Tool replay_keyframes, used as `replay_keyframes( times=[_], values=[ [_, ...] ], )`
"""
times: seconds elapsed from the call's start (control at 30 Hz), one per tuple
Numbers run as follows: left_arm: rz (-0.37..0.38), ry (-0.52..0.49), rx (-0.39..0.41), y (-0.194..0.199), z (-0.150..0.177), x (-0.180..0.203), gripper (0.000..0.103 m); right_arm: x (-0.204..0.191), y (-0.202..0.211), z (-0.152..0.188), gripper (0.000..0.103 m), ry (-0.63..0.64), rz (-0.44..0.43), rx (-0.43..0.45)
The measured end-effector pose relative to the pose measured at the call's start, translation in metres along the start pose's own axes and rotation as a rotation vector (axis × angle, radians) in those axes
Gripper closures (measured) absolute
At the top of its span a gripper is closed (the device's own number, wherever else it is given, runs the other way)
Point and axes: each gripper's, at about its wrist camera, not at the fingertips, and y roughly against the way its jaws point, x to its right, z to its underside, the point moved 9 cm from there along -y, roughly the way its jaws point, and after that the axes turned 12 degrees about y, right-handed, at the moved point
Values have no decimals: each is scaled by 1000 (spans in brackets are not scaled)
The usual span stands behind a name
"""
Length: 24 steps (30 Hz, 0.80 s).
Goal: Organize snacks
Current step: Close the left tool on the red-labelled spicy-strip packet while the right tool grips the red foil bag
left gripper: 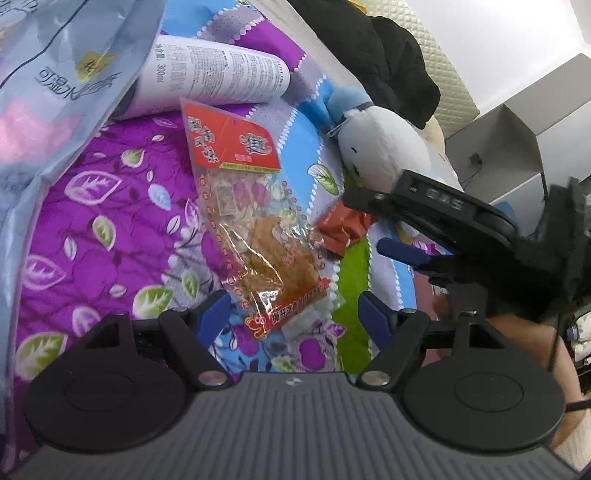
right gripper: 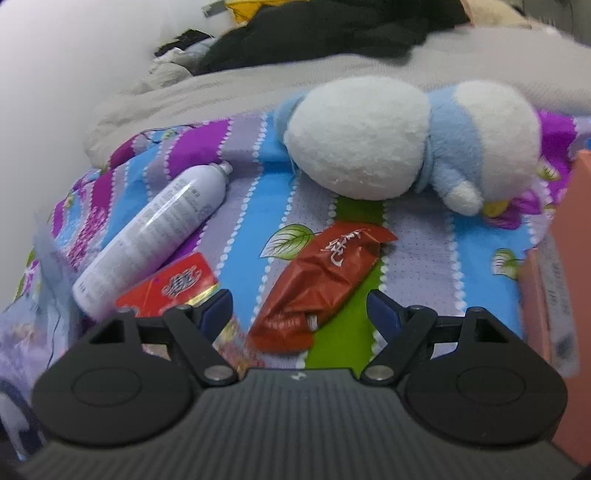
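Red-and-clear plastic: we see a long snack packet [left gripper: 255,221] lying flat on the patterned bedspread [left gripper: 110,229], red label end away from the left wrist camera, clear end with dried orange-brown pieces nearest it. Our left gripper [left gripper: 295,317] hangs over that near end, jaws wide apart, blue pads either side of the packet's tip and not pressing on it; nothing held.

Just beside the packet, toward the plush, a crumpled dark-red snack wrapper [right gripper: 317,280] lies on a green stripe of the bedspread. In the right wrist view our right gripper [right gripper: 299,314] sits over its lower end, jaws wide apart, pads clear of the wrapper on both sides; nothing held. In the left wrist view we also see the right gripper coming in from the right edge, its tips near the wrapper.

A white spray can [right gripper: 155,236] lies on its side, nozzle pointing away, beside the red label end of the long packet; whether they touch we cannot tell. A pale blue translucent bag [left gripper: 55,85] with printed text fills the upper left of the left view, partly over the can.

A white and light-blue plush toy [right gripper: 406,140] lies beyond the wrapper, near but apart. Behind it, a beige blanket [right gripper: 221,88] and a heap of dark clothing [right gripper: 325,29]. An orange-pink box [right gripper: 572,277] stands at the right edge of the right view. In the left view a grey cabinet [left gripper: 517,136] shows beyond the bed.
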Motion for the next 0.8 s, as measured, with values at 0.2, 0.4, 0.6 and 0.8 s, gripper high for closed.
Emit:
replay_keyframes(
  times=[0.2, 0.4, 0.6, 0.8],
  values=[
    [-6, 12, 12, -7, -6, 2, 24, 4, -27, -6, 21, -6, 6, -34],
    [-49, 1, 44, -12, -11, 3, 34, 5, -33, -3, 36, 41, 71, -50],
    [-18, 13, 32, -12, -14, 0, 34, 4, -23, 3, 48, 66, 49, -74],
    [7, 5, 19, -3, -10, -1, 34, 3, -4, 19, 51, 54, 8, -94]
  ],
)
